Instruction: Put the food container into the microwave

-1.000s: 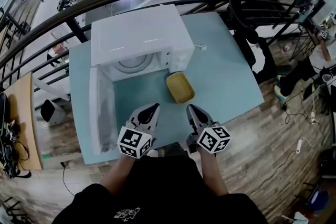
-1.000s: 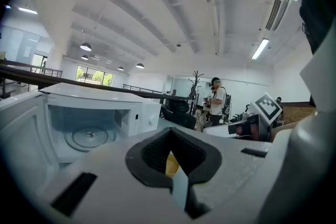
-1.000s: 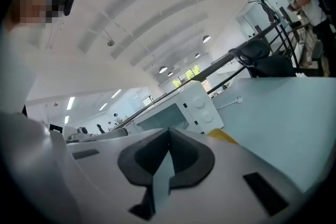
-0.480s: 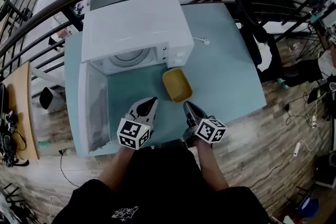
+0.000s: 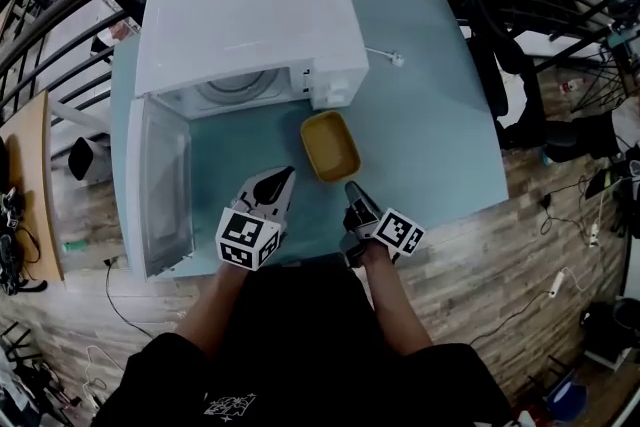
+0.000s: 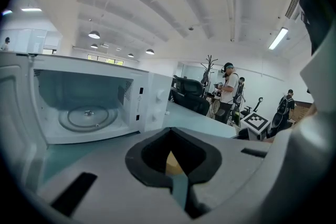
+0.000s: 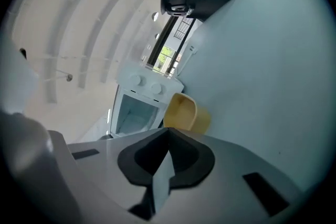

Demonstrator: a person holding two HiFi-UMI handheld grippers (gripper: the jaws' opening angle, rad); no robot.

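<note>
The yellow food container point(image 5: 330, 145) lies empty on the teal table point(image 5: 430, 135), just in front of the white microwave point(image 5: 250, 25). The microwave's door point(image 5: 160, 185) hangs open to the left, and the glass turntable point(image 6: 86, 115) shows inside. My left gripper point(image 5: 280, 177) is shut and empty, a short way to the near left of the container. My right gripper point(image 5: 352, 190) is also shut and empty, just near the container's front end. In the right gripper view the container point(image 7: 186, 113) lies ahead of the shut jaws, with the microwave point(image 7: 142, 102) behind it.
A black railing curves behind the table. A black office chair point(image 5: 500, 25) stands to the right of the table. A white plug and cord point(image 5: 395, 60) lie beside the microwave. The table's front edge is just under my grippers. Several people stand far off in the left gripper view.
Both grippers have sunk toward the table and come a little closer to the container. The right gripper has rolled. The container and the microwave have stayed put.
</note>
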